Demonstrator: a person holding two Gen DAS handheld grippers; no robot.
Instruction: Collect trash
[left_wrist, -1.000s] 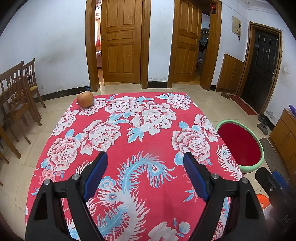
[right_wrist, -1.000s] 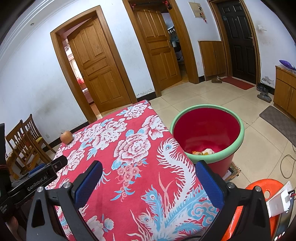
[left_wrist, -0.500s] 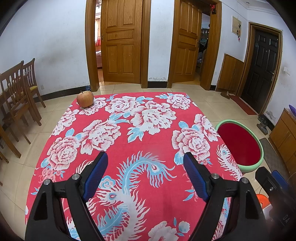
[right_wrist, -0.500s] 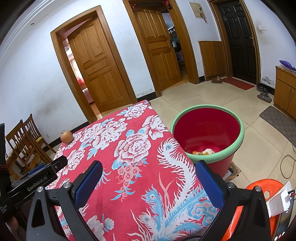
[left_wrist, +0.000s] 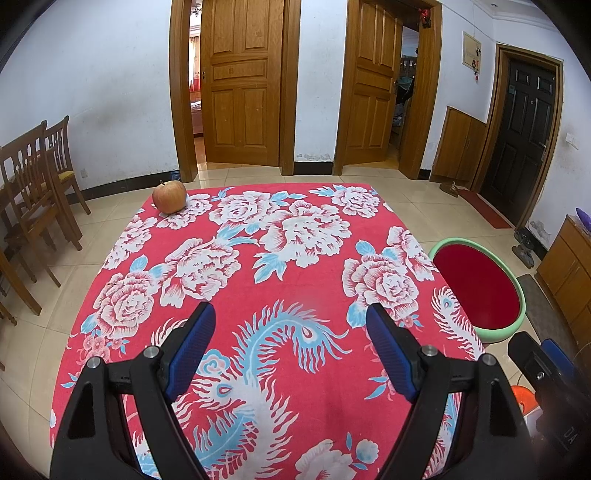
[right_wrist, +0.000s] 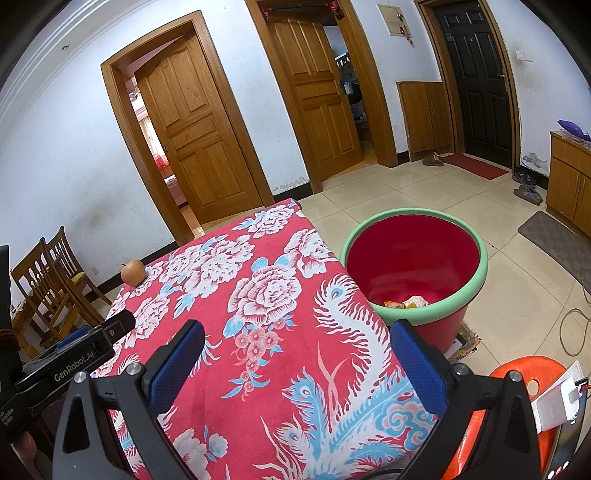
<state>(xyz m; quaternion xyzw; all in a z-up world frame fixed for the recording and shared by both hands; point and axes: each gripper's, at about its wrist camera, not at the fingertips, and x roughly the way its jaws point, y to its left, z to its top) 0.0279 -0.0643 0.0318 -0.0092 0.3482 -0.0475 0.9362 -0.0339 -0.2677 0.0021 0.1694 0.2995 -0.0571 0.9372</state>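
From my left wrist view nothing has changed over the last second, so the task sits idle: my left claw hangs wide and empty over the counter, and the apple rests at eleven o'clock on the far corner, round, reddish-yellow, stem up. The bin stands at three o'clock. From my right wrist view, equally unchanged, my right claw is wide and empty; scraps lie in the bin at two o'clock.
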